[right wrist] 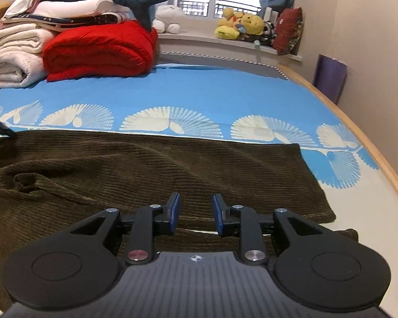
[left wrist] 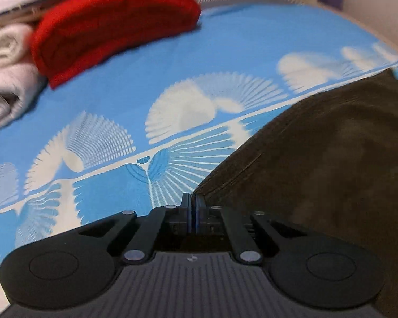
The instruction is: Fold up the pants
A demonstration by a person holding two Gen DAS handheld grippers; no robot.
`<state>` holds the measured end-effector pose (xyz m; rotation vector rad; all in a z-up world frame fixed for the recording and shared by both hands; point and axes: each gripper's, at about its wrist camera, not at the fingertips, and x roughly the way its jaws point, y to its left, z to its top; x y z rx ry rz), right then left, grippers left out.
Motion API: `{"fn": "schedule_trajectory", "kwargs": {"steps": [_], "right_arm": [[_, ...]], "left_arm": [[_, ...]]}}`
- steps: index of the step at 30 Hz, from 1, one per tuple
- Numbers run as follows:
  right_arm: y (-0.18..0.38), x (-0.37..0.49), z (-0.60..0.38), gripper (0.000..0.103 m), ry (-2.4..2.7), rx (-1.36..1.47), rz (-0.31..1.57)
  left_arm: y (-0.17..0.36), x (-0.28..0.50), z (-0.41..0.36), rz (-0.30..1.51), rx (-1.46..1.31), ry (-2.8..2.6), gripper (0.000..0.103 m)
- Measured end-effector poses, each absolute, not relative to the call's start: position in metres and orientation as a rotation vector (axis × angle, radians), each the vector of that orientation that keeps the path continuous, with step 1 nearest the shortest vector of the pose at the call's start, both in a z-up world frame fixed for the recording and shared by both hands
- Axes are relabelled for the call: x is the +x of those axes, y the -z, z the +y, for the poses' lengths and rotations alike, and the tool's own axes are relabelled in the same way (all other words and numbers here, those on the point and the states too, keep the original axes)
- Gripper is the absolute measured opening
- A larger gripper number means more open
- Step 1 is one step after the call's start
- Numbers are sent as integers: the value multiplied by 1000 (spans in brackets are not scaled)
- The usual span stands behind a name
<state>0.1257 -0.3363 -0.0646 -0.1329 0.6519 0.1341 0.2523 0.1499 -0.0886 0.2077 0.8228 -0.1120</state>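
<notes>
Lying spread on the bed sheet [right wrist: 199,90], the pants [right wrist: 151,164] sat under the parted jaws of the right gripper [right wrist: 194,216], while the left gripper [left wrist: 193,212] pinched their edge to lift it for folding.

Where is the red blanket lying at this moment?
The red blanket lies folded at the far left of the bed in the right wrist view, beside the stack of white blankets and beyond the brown pants.

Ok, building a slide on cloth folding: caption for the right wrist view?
Open right gripper hovers over brown corduroy pants spread across a blue patterned bed sheet.
</notes>
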Motion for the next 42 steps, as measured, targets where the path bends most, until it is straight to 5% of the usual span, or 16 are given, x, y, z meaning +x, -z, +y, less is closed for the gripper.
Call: {"fn": "schedule_trajectory", "kwargs": {"steps": [10, 17, 23, 29, 32, 36, 42], "right_arm": [[65, 95, -350, 28, -80, -82, 667], [73, 81, -353, 28, -69, -80, 720], [75, 78, -347, 28, -73, -121, 720], [75, 90, -338, 29, -104, -76, 738], [73, 102, -332, 32, -133, 5, 745], [72, 125, -321, 36, -173, 160, 752], [77, 166, -295, 36, -227, 341, 735]], "left_arm": [[81, 21, 99, 826, 120, 387, 3], [114, 21, 184, 929, -379, 131, 31], [172, 30, 254, 1143, -821, -90, 36], [178, 40, 263, 1110, -891, -131, 52], [173, 45, 261, 1092, -849, -170, 52], [159, 45, 257, 1090, -733, -231, 31], [130, 46, 239, 957, -464, -269, 23]]}}
